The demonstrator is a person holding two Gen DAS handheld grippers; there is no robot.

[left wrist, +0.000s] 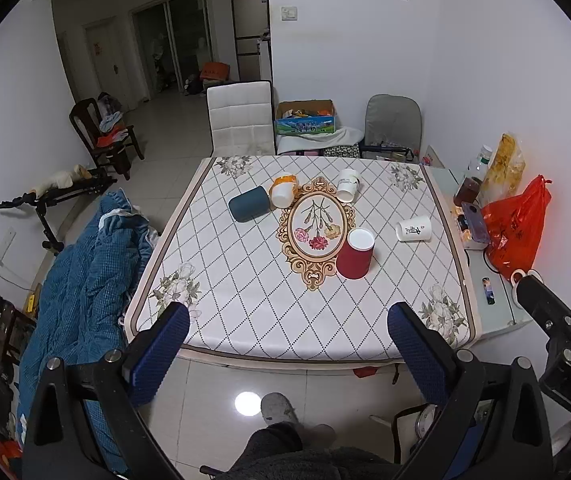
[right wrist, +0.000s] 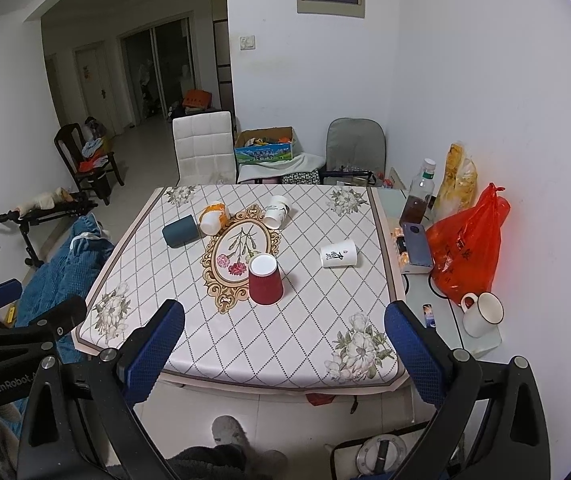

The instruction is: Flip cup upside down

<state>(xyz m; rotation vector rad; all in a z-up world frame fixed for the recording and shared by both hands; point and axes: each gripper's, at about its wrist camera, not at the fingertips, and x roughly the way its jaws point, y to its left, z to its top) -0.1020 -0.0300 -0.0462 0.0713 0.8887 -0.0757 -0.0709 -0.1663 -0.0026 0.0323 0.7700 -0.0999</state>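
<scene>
A red paper cup (left wrist: 355,254) (right wrist: 265,280) stands upside down near the table's middle. A white printed cup (left wrist: 414,229) (right wrist: 338,254) lies on its side to the right. A dark teal cup (left wrist: 248,204) (right wrist: 180,231) and an orange-white cup (left wrist: 283,190) (right wrist: 212,218) lie on their sides at the far left. Another white cup (left wrist: 348,185) (right wrist: 276,211) lies tilted at the far middle. My left gripper (left wrist: 288,322) and right gripper (right wrist: 285,320) are both open and empty, held off the table's near edge.
The table (left wrist: 245,320) has a diamond-patterned floral cloth. At its right a side surface holds a red bag (right wrist: 465,248), a bottle (right wrist: 419,192), a phone (right wrist: 417,246) and a white mug (right wrist: 481,314). Chairs (right wrist: 205,148) stand behind. A blue blanket (left wrist: 85,280) lies left.
</scene>
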